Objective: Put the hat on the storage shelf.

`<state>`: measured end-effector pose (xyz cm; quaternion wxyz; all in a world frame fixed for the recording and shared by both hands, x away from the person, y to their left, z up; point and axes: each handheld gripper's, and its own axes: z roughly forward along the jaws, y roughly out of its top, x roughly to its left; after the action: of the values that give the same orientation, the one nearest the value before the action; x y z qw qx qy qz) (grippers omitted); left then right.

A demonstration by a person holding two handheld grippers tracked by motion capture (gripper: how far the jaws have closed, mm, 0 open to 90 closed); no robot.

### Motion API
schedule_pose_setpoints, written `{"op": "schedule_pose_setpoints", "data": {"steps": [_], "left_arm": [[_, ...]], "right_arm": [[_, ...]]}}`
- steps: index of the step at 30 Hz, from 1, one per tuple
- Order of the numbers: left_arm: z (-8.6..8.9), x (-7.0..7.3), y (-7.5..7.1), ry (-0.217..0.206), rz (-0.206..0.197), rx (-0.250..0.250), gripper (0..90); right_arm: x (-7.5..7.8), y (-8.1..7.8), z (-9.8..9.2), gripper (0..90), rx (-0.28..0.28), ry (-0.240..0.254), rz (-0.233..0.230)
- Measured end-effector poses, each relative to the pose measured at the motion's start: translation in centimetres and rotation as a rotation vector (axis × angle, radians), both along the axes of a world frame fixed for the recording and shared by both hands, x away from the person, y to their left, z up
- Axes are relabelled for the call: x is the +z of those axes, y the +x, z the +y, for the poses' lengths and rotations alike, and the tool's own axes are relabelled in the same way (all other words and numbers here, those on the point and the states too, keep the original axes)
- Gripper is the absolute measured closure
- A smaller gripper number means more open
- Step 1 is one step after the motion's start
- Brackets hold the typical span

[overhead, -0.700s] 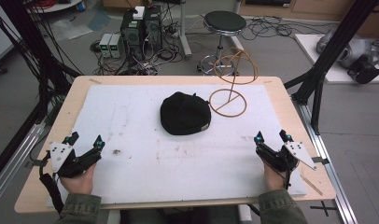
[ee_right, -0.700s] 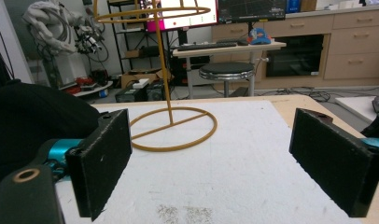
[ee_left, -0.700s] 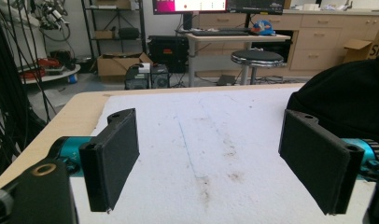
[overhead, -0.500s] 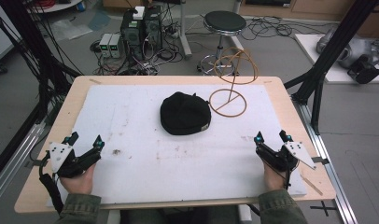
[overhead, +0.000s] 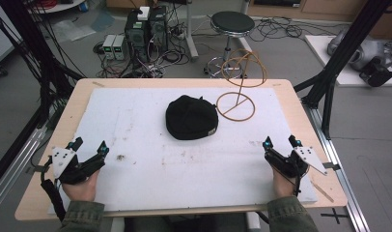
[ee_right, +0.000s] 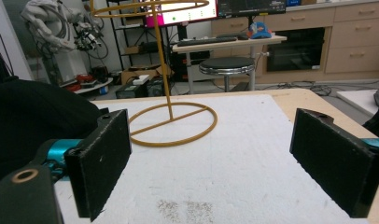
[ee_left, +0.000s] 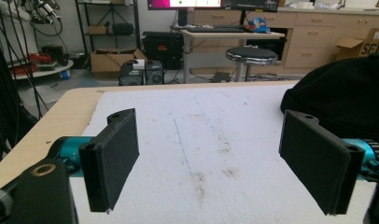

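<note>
A black cap (overhead: 191, 117) lies on the white mat (overhead: 136, 121) near the table's middle. Just right of it stands a gold wire stand (overhead: 236, 99) with a ring base and a ring top. My left gripper (overhead: 90, 146) rests at the mat's front left, open, nothing between its pads. My right gripper (overhead: 280, 141) rests at the front right, open and empty too. In the left gripper view the cap (ee_left: 346, 95) sits ahead to the right of the gripper (ee_left: 211, 161). In the right gripper view the stand (ee_right: 171, 116) is straight ahead of the gripper (ee_right: 220, 161), the cap (ee_right: 33, 116) at the left.
The wooden table (overhead: 300, 116) has bare edges around the mat. A black frame post (overhead: 329, 82) stands off the right side, cables and a rail at the left. A stool (overhead: 231, 24) and computer boxes (overhead: 146, 29) sit on the floor beyond the far edge.
</note>
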<state>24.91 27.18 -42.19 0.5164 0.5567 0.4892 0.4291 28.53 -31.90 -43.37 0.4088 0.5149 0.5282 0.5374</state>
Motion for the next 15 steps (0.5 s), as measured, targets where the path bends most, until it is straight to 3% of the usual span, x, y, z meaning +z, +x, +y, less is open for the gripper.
{"op": "schedule_pose_setpoints", "data": {"steps": [8, 11, 15], "left_arm": [[-0.6, 1.7, 0.4, 0.003, -0.018, -0.06, 20.3], [-1.1, 2.5, 1.0, 0.037, 0.0, -0.086, 20.3], [-1.8, 4.9, 2.3, 0.054, 0.003, -0.14, 20.3]], "right_arm": [[0.0, 0.1, 0.2, 11.9, 0.025, -0.014, 0.004], [0.0, 0.2, 0.3, 11.9, 0.028, -0.012, 0.013], [0.0, 0.2, 0.3, 11.9, 0.03, -0.011, 0.018]]}}
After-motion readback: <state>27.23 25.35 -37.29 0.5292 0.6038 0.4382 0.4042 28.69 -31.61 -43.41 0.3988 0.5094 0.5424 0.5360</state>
